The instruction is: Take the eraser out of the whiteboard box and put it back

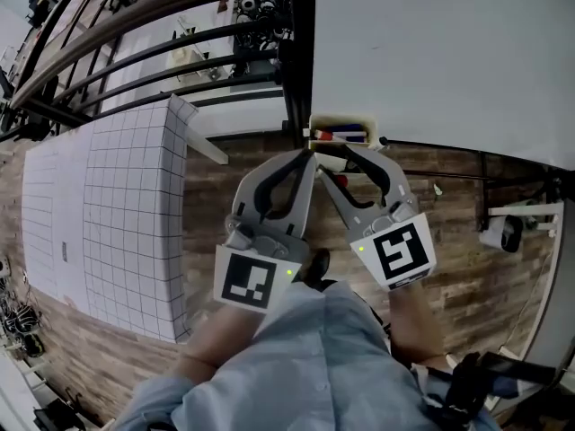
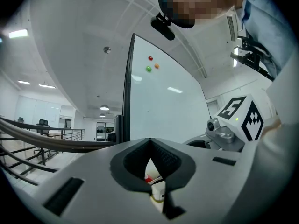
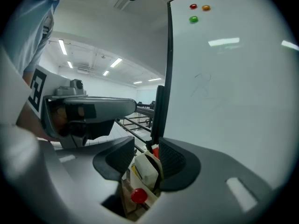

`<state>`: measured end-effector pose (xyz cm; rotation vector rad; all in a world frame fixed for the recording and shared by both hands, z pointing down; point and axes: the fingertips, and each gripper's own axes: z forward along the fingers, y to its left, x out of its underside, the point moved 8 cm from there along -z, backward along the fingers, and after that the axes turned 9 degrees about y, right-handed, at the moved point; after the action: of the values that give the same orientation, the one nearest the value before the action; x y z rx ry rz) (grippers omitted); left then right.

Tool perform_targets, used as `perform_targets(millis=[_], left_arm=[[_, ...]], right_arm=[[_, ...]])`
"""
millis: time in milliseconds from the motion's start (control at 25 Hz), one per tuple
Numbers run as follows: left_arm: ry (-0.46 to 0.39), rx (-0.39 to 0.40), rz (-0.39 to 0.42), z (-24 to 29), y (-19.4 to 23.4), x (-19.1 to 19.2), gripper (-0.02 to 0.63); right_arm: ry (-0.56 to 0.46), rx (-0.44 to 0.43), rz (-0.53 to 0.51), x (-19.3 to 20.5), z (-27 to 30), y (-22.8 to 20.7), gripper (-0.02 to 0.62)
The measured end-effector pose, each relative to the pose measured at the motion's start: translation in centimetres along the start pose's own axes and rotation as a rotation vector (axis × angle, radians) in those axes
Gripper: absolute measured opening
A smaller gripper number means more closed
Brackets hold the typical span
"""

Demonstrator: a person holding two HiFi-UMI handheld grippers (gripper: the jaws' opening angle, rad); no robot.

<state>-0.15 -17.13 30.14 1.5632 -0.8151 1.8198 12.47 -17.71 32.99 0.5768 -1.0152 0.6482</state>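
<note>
The cream whiteboard box (image 1: 341, 120) hangs at the lower left corner of the whiteboard (image 1: 431, 52) and holds markers. In the right gripper view a white eraser (image 3: 143, 171) stands upright in the box (image 3: 125, 190), next to a red marker cap (image 3: 138, 195). My right gripper (image 3: 146, 147) is open, its pads on either side of the eraser, with a gap showing on the left. In the head view my right gripper (image 1: 331, 160) reaches just under the box. My left gripper (image 1: 310, 154) sits beside it, shut with nothing held (image 2: 149, 141).
A white gridded panel (image 1: 117, 214) lies to the left over the wooden floor. Dark railings (image 1: 162, 52) run behind it. Three small magnets (image 3: 194, 12) sit high on the whiteboard. The whiteboard's black frame post (image 3: 161, 101) stands right behind the box.
</note>
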Motion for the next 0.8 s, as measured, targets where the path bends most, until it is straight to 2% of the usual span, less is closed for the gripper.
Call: perform_targets(millis=[320, 440, 560, 800], left_arm=[[0.057, 0.007, -0.017, 2.4, 1.3, 1.4, -0.002], [0.066, 0.008, -0.023, 3.0, 1.7, 1.8, -0.002], [0.067, 0.008, -0.026, 3.5, 2.2, 2.1, -0.002], [0.072, 0.018, -0.026, 3.9, 2.5, 2.2, -0.002]], right_arm=[[0.083, -0.055, -0.057, 1.9, 2.2, -0.8, 0.167], [0.078, -0.103, -0.083, 2.0, 2.6, -0.8, 0.167], [0.126, -0.138, -0.134, 2.5, 3.0, -0.5, 0.171], [0.186, -0.102, -0.192, 2.8, 3.7, 0.1, 0.17]])
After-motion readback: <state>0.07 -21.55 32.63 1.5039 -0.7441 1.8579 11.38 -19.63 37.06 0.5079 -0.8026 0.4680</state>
